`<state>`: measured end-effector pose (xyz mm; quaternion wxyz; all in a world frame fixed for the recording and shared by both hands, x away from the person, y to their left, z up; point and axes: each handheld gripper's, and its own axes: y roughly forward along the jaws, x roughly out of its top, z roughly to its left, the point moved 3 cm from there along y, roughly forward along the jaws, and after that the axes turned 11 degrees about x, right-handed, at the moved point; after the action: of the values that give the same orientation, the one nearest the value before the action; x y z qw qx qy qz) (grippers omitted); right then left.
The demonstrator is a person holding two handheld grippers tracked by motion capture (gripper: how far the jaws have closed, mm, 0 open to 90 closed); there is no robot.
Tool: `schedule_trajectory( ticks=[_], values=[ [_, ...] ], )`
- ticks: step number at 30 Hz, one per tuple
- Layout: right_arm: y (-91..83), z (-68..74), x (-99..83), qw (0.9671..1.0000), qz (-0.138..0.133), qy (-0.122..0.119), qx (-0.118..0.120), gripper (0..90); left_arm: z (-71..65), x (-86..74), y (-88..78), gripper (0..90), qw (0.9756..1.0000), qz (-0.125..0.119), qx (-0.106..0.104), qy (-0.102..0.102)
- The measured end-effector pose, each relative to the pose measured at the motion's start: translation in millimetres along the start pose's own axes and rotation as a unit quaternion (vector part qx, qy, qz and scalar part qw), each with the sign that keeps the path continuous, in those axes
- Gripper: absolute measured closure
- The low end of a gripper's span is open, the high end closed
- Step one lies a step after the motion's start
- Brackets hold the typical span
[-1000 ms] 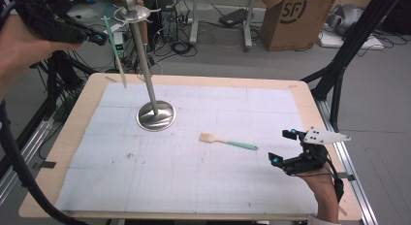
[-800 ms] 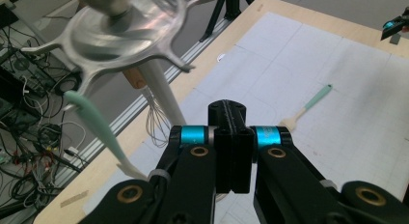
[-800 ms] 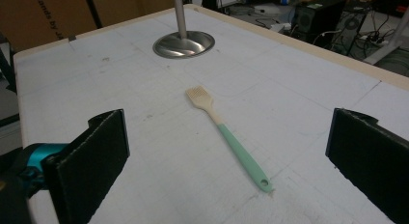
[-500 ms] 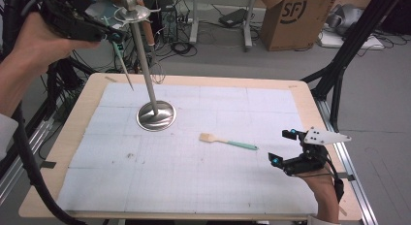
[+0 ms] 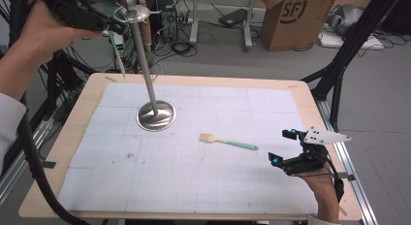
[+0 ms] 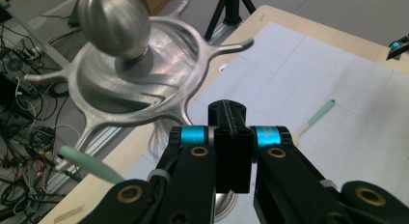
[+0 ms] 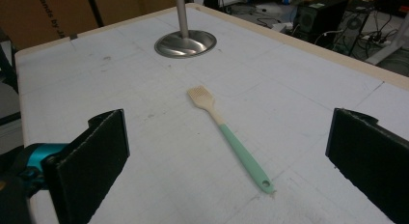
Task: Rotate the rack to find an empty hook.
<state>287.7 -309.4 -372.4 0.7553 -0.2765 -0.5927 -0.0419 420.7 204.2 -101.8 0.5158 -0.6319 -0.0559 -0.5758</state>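
Observation:
A steel stand rises from a round base at the back left of the white mat; its ball-topped hook ring is close in front of my left gripper. That gripper is held high beside the ring, shut on a mint-handled utensil that hangs down from it; the handle sticks out to the left under the jaws. A brush with a pale head and mint handle lies flat mid-mat. My right gripper rests near the front right, open, with the brush lying ahead between its pads.
The table's wooden rim frames the mat. A cardboard box, cables and black tripod legs stand on the floor behind and to the right. A thick black cable trails down the left side.
My left gripper has moved right and a little up with the hanging utensil, closer to the stand's top ring. The right gripper and the brush have stayed put.

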Motion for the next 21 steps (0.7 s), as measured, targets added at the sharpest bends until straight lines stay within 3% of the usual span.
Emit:
schedule_trajectory(
  ticks=[21],
  values=[
    [0.2,0.7,-0.4,1.0000,0.000,0.002,0.002,0.3,20.6,-13.4,-10.4,90.0,0.9995,0.009,0.029,-0.005]
  ],
)
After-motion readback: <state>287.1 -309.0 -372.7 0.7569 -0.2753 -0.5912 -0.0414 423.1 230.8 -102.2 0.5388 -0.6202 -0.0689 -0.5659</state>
